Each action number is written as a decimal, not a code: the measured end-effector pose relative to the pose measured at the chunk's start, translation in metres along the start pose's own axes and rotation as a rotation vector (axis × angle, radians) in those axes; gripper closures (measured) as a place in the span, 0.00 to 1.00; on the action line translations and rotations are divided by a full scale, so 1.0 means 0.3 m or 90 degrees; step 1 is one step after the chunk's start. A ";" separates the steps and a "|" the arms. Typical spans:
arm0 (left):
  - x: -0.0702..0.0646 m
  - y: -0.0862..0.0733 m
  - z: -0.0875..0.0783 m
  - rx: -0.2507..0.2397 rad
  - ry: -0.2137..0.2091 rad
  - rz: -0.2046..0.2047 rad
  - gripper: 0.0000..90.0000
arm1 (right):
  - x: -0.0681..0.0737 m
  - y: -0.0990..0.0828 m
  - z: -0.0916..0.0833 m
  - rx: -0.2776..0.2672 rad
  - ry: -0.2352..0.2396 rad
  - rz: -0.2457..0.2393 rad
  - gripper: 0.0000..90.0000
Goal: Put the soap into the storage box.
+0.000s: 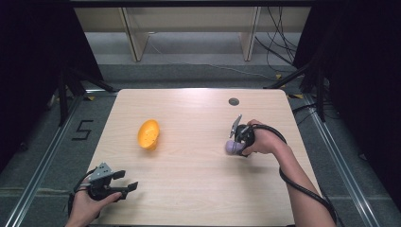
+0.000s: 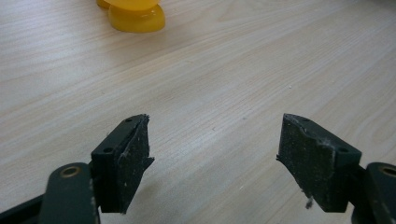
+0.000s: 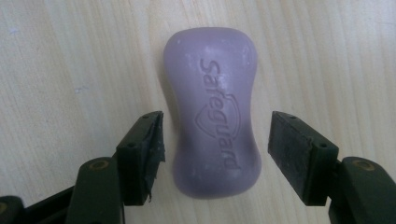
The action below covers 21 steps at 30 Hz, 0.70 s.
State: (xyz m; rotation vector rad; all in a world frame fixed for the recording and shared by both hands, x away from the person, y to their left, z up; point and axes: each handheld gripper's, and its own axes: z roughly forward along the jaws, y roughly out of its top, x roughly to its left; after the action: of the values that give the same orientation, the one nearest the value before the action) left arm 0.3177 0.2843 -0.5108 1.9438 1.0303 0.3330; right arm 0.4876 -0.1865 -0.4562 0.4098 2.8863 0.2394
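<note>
Straddling the soap (image 3: 213, 114), your right tongs (image 3: 217, 154) stand spread; close them next. Left tongs (image 2: 215, 161) gape, unused.

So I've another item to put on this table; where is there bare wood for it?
The wooden table is bare between the yellow oval dish and the purple soap bar, and along the far edge. It is tight at the soap, flanked by the right claw.
</note>
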 end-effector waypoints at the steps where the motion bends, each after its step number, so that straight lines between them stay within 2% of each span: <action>1: 0.001 0.000 -0.001 0.002 0.001 0.004 0.27 | -0.003 0.003 0.005 -0.001 0.004 -0.004 0.41; 4: 0.001 0.000 -0.002 0.003 0.000 0.002 0.27 | -0.003 0.015 0.024 0.012 0.011 0.002 0.40; 7: 0.001 0.000 -0.002 0.000 0.001 0.004 0.27 | -0.017 0.020 0.045 0.020 0.020 -0.008 0.41; 8: 0.001 0.000 -0.002 0.001 0.001 0.004 0.27 | -0.011 0.022 0.045 0.033 0.022 0.011 0.41; 11: 0.001 0.001 -0.003 0.001 0.000 0.005 0.27 | -0.015 0.026 0.056 0.041 0.034 0.012 0.43; 12: 0.001 0.001 -0.003 0.001 0.000 0.005 0.27 | -0.026 0.027 0.068 0.044 0.044 -0.010 0.45; 14: 0.001 0.000 -0.002 0.000 -0.002 0.006 0.27 | -0.023 0.033 0.069 0.056 0.054 0.010 0.47; 21: 0.002 -0.001 -0.002 0.003 0.001 0.009 0.27 | -0.040 0.041 0.075 0.065 0.071 0.012 0.54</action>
State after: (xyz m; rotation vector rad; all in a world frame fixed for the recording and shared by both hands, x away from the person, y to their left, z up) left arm 0.3176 0.2850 -0.5108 1.9565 1.0198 0.3404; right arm 0.5073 -0.1753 -0.4734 0.4552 3.0149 0.1227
